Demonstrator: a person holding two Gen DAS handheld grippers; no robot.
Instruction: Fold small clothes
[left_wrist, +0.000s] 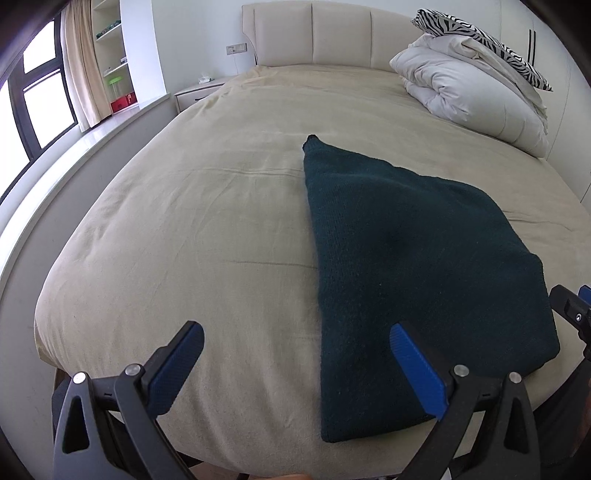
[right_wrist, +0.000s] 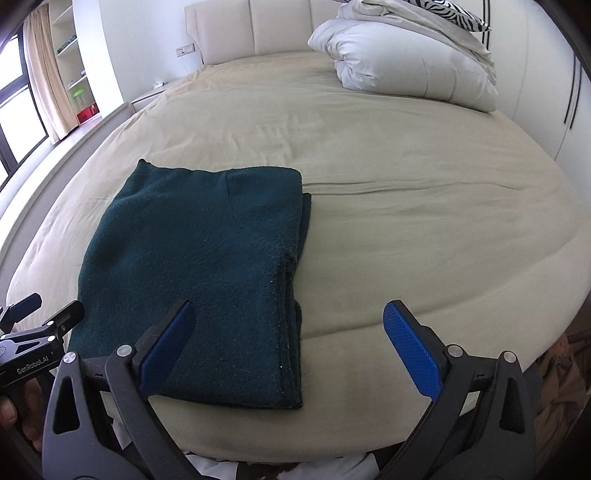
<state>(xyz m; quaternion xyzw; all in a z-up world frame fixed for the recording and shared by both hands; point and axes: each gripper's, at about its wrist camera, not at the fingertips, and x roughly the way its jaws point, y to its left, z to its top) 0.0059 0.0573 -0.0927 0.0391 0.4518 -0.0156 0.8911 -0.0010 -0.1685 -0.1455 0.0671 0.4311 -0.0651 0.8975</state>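
Lying folded on beige bed (left_wrist: 192, 206), dark green knit garment (right_wrist: 199, 266), both grippers' fingers (left_wrist: 417, 363) spread

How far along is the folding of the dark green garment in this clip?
Done: the dark green garment lies folded into a layered rectangle on the beige bed, stacked edges showing on its right side. In hand: nothing; the left hand-held gripper and right hand-held gripper are both open above the near edge. Left: perhaps one more fold or setting it aside; no other clothes are visible.

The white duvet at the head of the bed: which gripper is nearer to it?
Right. The right gripper is on the duvet side of the green garment; the left gripper is farther across.
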